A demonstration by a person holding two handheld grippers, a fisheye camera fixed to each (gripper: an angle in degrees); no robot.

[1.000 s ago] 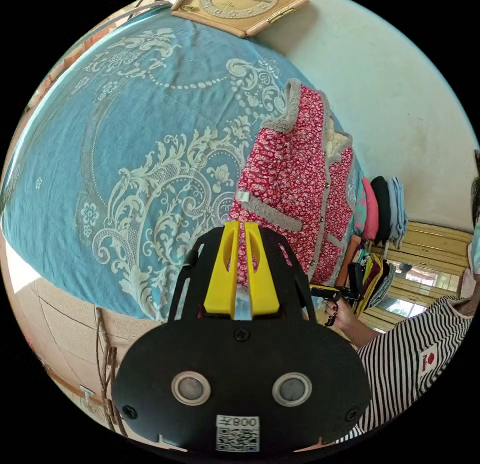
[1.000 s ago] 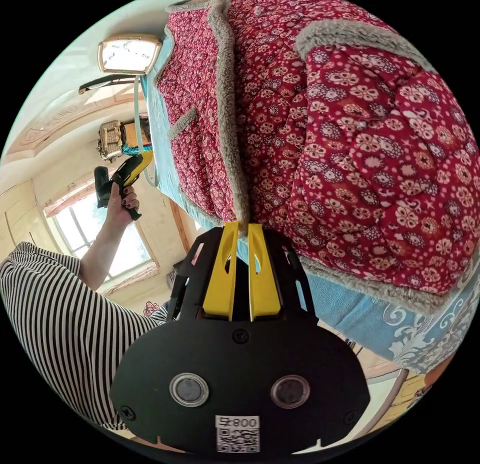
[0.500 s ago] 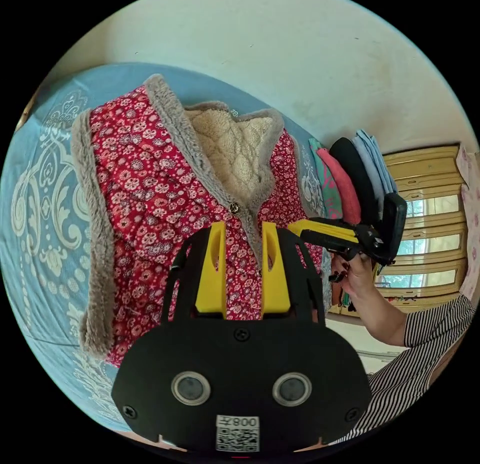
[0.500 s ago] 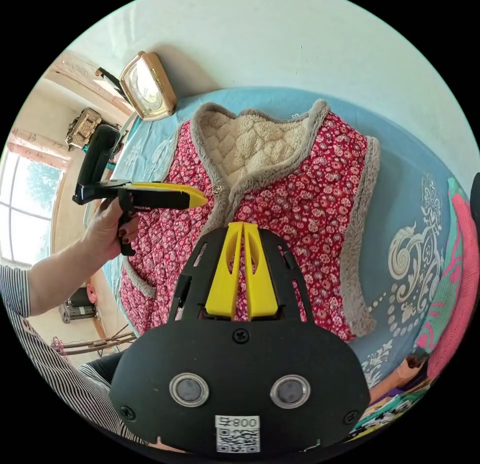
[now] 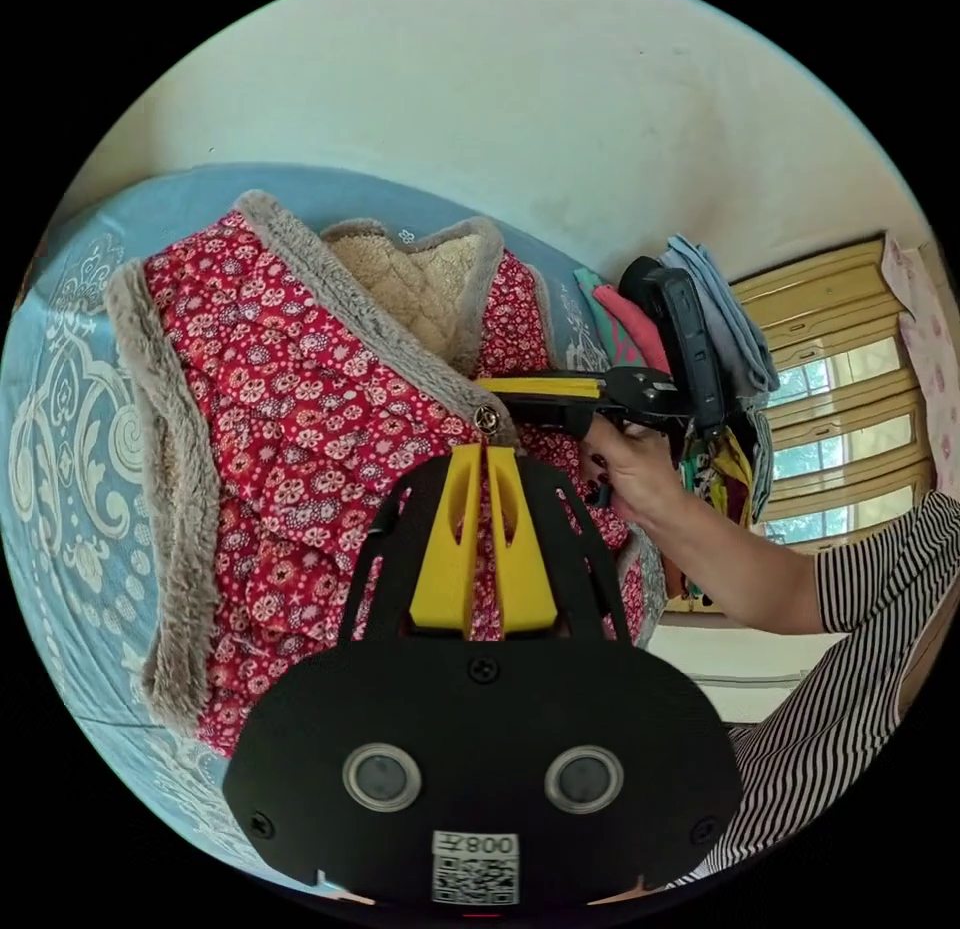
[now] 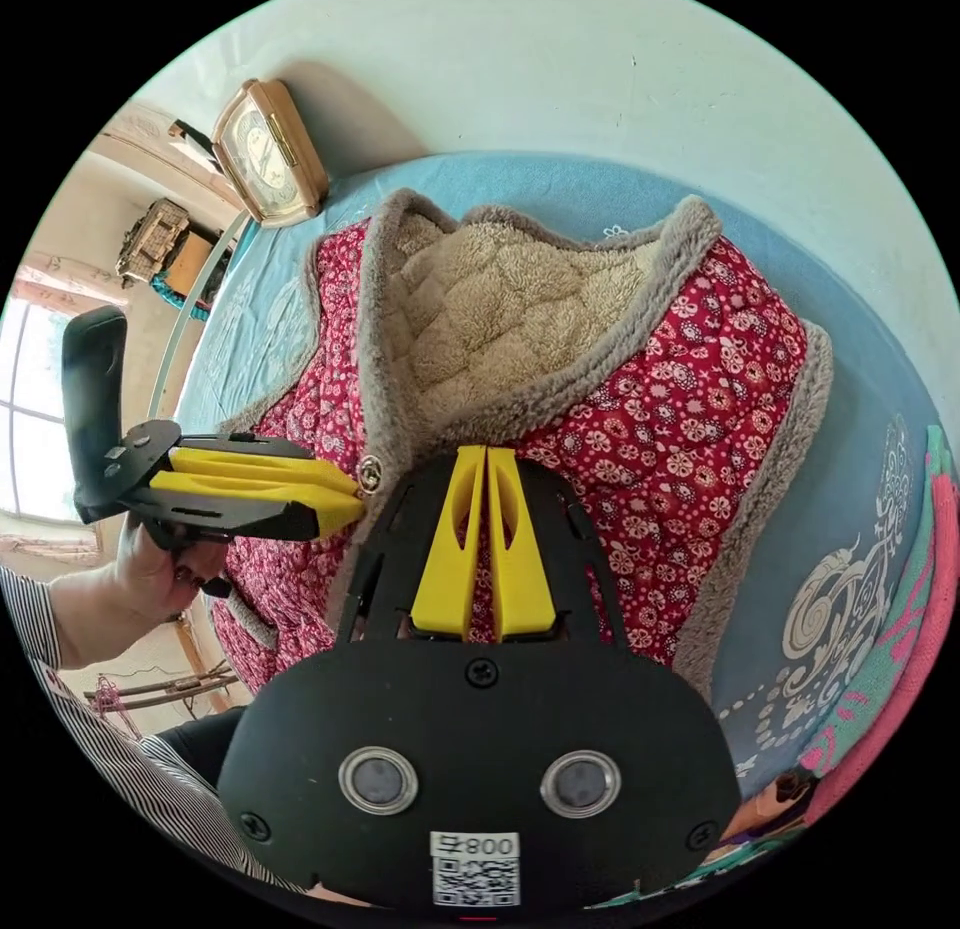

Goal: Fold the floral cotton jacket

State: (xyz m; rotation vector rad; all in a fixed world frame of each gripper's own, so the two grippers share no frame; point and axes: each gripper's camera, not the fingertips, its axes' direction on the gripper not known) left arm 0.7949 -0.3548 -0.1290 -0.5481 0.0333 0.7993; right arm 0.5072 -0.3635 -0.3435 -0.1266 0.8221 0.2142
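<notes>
1. My left claw (image 5: 485, 459) has its yellow jaws drawn together, tips over the grey fleece front edge of the floral jacket (image 5: 300, 389), just below the top metal button (image 5: 488, 419). Half a second ago these jaws stood apart. I cannot tell whether they pinch cloth or only rest on it.

2. My right claw (image 6: 486, 459) is also narrow, jaws nearly touching, its tips at the same front edge from the other side. Here too, a real pinch is not clear.

3. In the left gripper view my right claw comes in from the right, held in my hand (image 5: 630, 464), with its tips just beside the button. In the right gripper view my left claw (image 6: 345, 489) comes in from the left, tips touching or almost touching that button (image 6: 370, 472).

4. The jacket lies flat, face up, on the blue patterned bedspread (image 5: 60, 389), neck open toward the far wall (image 5: 500, 99) and cream lining (image 6: 490, 309) showing. A second ago it hung from my claws at the bed's edge. So the laying-out is done, and both claws have now closed in on the neckline.

5. I judge that I am straightening the front opening before the first fold; no fold is made yet.

6. Folded clothes (image 5: 700, 299) are stacked to the right, a clock (image 6: 265, 154) leans to the left.
</notes>
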